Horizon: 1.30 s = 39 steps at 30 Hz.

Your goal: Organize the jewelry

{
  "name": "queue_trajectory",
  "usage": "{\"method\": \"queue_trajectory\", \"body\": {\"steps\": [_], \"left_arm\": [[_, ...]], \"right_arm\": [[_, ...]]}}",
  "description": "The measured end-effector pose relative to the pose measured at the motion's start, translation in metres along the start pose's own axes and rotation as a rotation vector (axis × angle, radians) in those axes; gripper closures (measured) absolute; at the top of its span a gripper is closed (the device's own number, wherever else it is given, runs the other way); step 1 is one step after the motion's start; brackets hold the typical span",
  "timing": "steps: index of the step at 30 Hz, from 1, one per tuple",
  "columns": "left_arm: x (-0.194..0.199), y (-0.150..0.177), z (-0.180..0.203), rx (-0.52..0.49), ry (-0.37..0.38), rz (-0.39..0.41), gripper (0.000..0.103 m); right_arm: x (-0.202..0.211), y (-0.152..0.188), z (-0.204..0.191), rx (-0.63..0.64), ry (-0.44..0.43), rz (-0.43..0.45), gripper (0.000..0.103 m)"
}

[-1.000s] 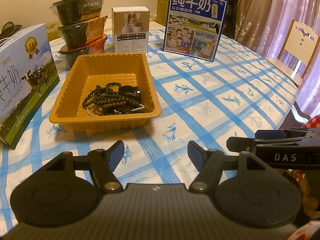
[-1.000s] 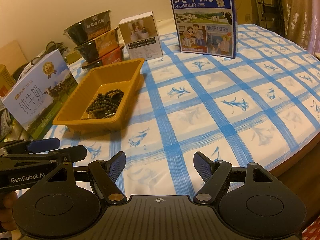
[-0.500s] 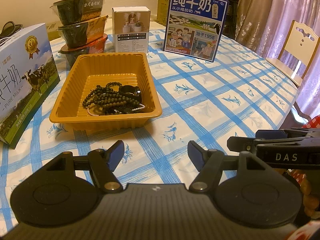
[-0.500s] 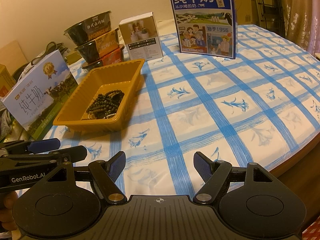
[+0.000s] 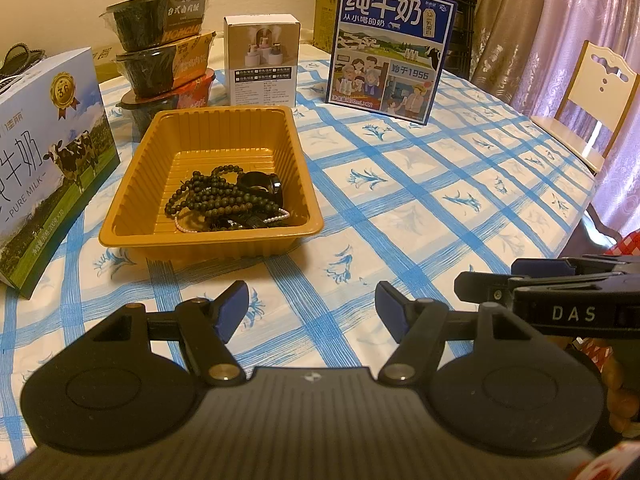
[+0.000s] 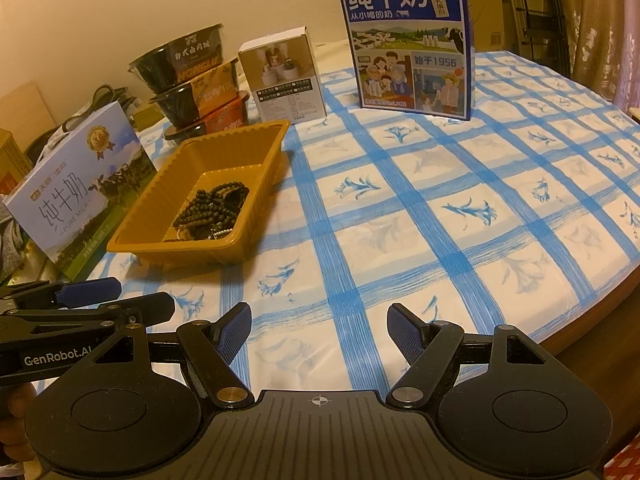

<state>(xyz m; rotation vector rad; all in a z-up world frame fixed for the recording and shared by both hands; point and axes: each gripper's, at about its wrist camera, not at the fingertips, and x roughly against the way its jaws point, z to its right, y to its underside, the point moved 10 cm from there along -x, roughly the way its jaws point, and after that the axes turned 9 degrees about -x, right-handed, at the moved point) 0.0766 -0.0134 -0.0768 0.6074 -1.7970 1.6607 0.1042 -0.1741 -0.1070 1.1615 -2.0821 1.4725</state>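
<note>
**Blue-checked tablecloth, both grippers idle short of the tray**

Checked tablecloth [image 5: 420,200] beneath both tools. Left gripper [image 5: 312,304]: jaws apart, nothing between, hovering at lower centre. Right gripper [image 6: 319,326]: likewise parted and empty, over bare cloth. Beyond, centre left: orange tray [image 5: 120,216] holding tangled dark bead strands [image 5: 216,200], a black ring-shaped piece [image 5: 262,186] and a pale bead chain [image 5: 276,216]. Milk cartons [image 5: 390,50] and stacked bowls [image 5: 164,44] further back. Likely risk: intertwined strands lifting together, or snagging on the tray rim.

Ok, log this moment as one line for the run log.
left tool: open, empty | right tool: open, empty | beads: in tray | stage: none picked up
</note>
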Motion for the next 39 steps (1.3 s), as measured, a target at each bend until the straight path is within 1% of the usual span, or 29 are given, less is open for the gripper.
{"method": "queue_trajectory", "body": {"steps": [29,37,39], "left_arm": [[0.002,-0.0011,-0.0003,0.002,0.001,0.004,0.035],[0.0047,-0.0041,-0.001,0.002,0.002,0.017,0.035],[0.0041,-0.0032,-0.0019,0.004,0.0,0.012,0.033]], "right_arm": [[0.0012,0.0011,-0.0007,0.001,0.0,0.003,0.028],[0.0013,0.0011,-0.0008,0.002,0.0,0.005,0.028],[0.0013,0.0017,-0.0008,0.002,0.001,0.005,0.028]]}}
